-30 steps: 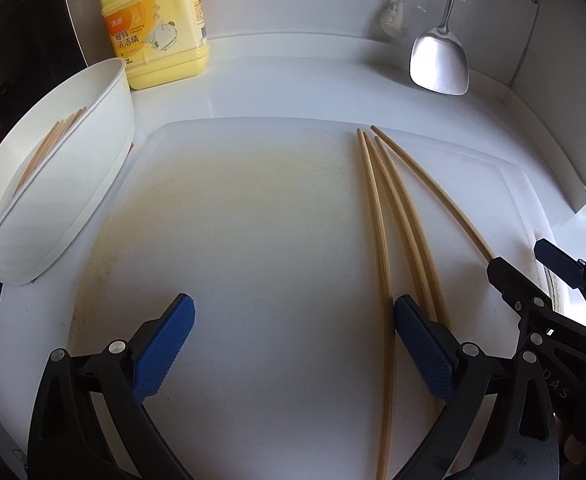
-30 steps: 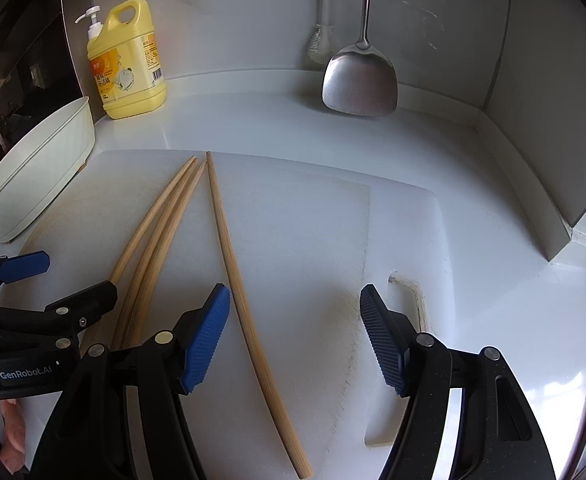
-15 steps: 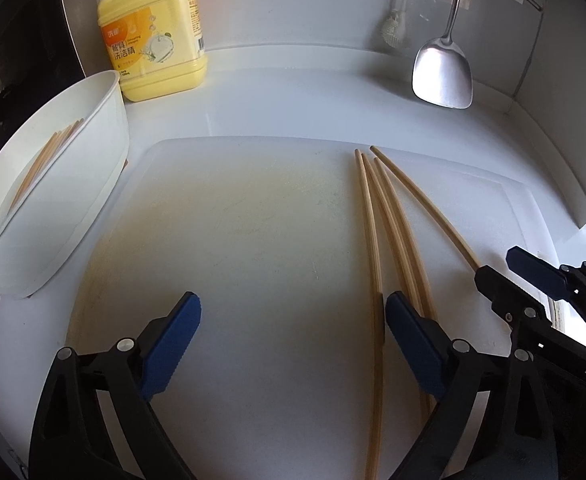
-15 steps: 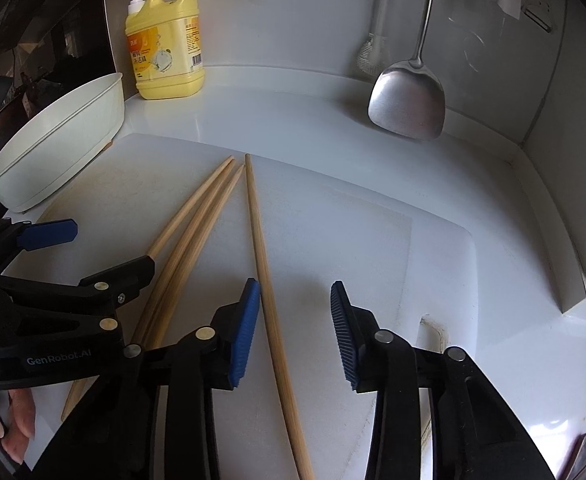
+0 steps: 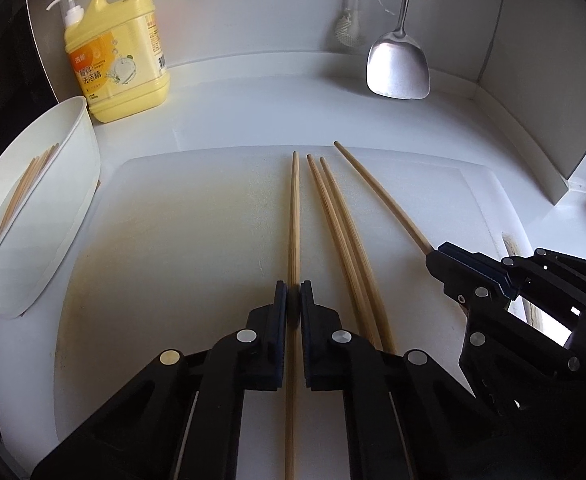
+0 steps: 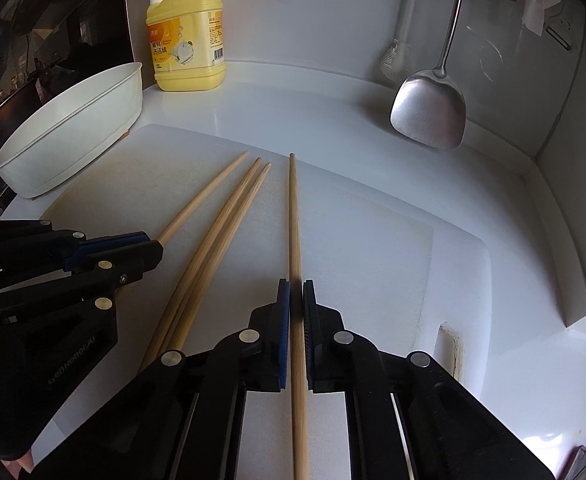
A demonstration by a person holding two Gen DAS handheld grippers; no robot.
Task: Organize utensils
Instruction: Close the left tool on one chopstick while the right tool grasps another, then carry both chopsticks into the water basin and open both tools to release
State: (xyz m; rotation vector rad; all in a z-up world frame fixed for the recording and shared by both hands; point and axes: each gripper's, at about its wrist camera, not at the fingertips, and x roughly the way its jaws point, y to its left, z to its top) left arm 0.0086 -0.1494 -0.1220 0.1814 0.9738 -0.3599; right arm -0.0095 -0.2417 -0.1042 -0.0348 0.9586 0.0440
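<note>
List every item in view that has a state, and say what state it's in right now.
left gripper: shut on leftmost chopstick
right gripper: shut on rightmost chopstick
middle two chopsticks: lying loose on cutting board
white tub: tilted, chopsticks inside
detergent bottle: upright
spatula: hanging against wall

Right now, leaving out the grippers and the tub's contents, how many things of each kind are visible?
Chopsticks: 4
Detergent bottle: 1
Metal spatula: 1
Brush: 1
White tub: 1
Cutting board: 1
Total: 9
</note>
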